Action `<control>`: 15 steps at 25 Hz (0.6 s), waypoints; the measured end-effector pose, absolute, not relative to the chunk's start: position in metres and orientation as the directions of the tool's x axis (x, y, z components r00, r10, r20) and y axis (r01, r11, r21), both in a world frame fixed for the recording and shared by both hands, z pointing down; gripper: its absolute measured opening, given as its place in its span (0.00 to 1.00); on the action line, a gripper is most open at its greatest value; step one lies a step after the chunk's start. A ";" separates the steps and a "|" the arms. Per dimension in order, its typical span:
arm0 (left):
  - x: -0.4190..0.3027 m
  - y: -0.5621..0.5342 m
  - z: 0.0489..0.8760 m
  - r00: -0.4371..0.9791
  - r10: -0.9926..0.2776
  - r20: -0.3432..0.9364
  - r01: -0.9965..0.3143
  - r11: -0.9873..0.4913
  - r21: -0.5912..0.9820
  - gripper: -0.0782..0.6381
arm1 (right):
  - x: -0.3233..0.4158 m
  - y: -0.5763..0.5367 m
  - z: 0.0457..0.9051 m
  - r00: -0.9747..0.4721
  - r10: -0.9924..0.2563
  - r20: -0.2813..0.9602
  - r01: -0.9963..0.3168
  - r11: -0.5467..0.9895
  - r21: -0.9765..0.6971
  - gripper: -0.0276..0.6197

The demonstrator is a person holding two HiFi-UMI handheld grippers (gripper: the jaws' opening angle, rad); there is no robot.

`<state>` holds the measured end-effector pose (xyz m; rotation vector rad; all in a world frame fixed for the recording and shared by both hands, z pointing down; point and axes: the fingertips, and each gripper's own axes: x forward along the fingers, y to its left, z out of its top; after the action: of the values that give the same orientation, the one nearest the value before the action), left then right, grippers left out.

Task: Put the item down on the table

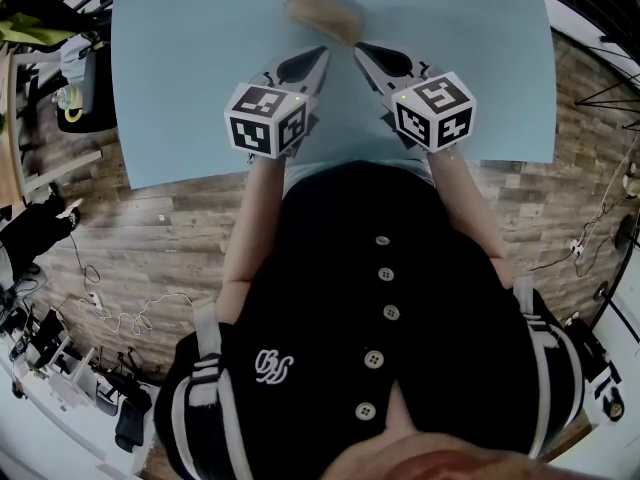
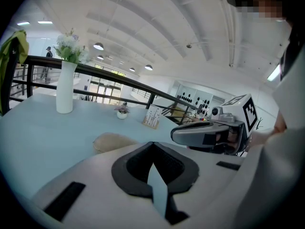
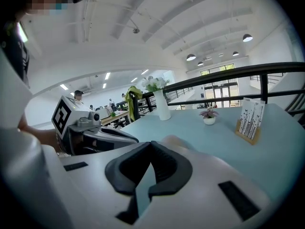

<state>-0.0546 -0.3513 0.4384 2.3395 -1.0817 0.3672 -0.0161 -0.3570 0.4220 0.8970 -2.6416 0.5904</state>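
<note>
Your table [image 1: 170, 88] is pale blue, the item [image 1: 322, 13] on it tan, the floor [image 1: 150, 228] brown-grey wood planks. Your left gripper [image 1: 314, 60] and right gripper [image 1: 366, 54] are light grey lined in black, and the left cube [image 1: 265, 118] and right cube [image 1: 435, 108] carry black-and-white square marker patterns. Your jacket [image 1: 380, 298] is black with white buttons, a white stitched logo and white sleeve stripes; the vase [image 2: 64, 87] is white, its flowers [image 2: 69, 46] white over green leaves, the railing [image 2: 119, 78] black.

White vase [image 2: 64, 87] with flowers [image 2: 69, 46]; small potted plant [image 2: 122, 112]; card stand [image 2: 152, 118]; black railing [image 3: 267, 70] behind.
</note>
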 end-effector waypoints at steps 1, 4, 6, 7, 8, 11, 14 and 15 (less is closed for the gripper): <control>-0.055 -0.352 0.439 0.642 -0.621 0.450 -0.767 -0.537 0.352 0.12 | -0.016 -0.357 0.423 -0.766 -0.509 0.393 -0.628 0.723 -0.288 0.06; -0.055 -0.352 0.440 0.641 -0.621 0.450 -0.767 -0.535 0.354 0.12 | -0.015 -0.357 0.424 -0.766 -0.508 0.394 -0.629 0.719 -0.297 0.06; -0.055 -0.352 0.440 0.644 -0.620 0.449 -0.765 -0.535 0.358 0.12 | -0.016 -0.357 0.425 -0.768 -0.507 0.392 -0.628 0.716 -0.305 0.06; -0.055 -0.352 0.440 0.646 -0.618 0.448 -0.764 -0.535 0.361 0.12 | -0.017 -0.357 0.425 -0.768 -0.506 0.392 -0.628 0.716 -0.307 0.06; -0.055 -0.351 0.441 0.647 -0.618 0.447 -0.762 -0.536 0.364 0.12 | -0.017 -0.357 0.425 -0.769 -0.506 0.392 -0.627 0.716 -0.306 0.06; -0.053 -0.350 0.441 0.651 -0.616 0.445 -0.759 -0.537 0.367 0.12 | -0.017 -0.357 0.425 -0.769 -0.505 0.392 -0.627 0.717 -0.305 0.06; -0.052 -0.350 0.440 0.653 -0.613 0.444 -0.757 -0.540 0.369 0.12 | -0.016 -0.358 0.425 -0.766 -0.508 0.393 -0.630 0.716 -0.302 0.06; -0.051 -0.350 0.440 0.654 -0.612 0.444 -0.756 -0.540 0.369 0.12 | -0.016 -0.358 0.425 -0.766 -0.508 0.393 -0.630 0.715 -0.302 0.06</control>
<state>-0.0514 -0.3502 0.4401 2.3344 -1.0614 0.3549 -0.0159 -0.3577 0.4246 0.8974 -2.6405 0.6163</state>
